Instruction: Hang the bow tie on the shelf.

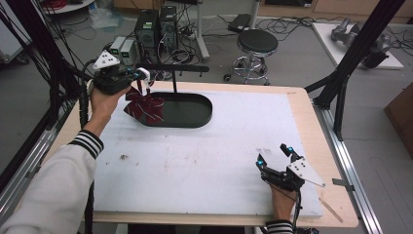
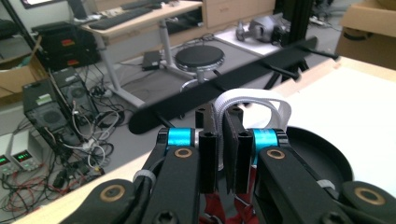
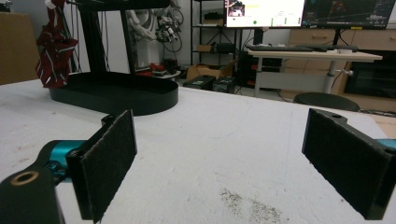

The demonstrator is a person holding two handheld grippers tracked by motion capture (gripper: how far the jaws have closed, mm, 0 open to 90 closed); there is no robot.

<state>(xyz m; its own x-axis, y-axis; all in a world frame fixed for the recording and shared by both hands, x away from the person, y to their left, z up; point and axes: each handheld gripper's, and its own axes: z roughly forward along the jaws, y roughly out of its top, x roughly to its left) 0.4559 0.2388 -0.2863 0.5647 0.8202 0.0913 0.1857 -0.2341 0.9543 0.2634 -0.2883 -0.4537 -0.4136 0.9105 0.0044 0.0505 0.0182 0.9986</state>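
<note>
At the table's far left corner, the left gripper [image 1: 141,78] pinches the white loop [image 2: 254,100] of a red bow [image 1: 144,108], ready to be hooked onto the black stand's [image 1: 187,111] bar [image 2: 224,88], while the right gripper [image 1: 275,155] rests wide open near the front right edge.

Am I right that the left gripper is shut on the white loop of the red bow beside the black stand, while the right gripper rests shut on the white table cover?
Not quite. The right gripper is open: the right gripper view shows its pads far apart with nothing between them. The rest holds: the left gripper is shut on the white loop of the red bow beside the black stand.
</note>
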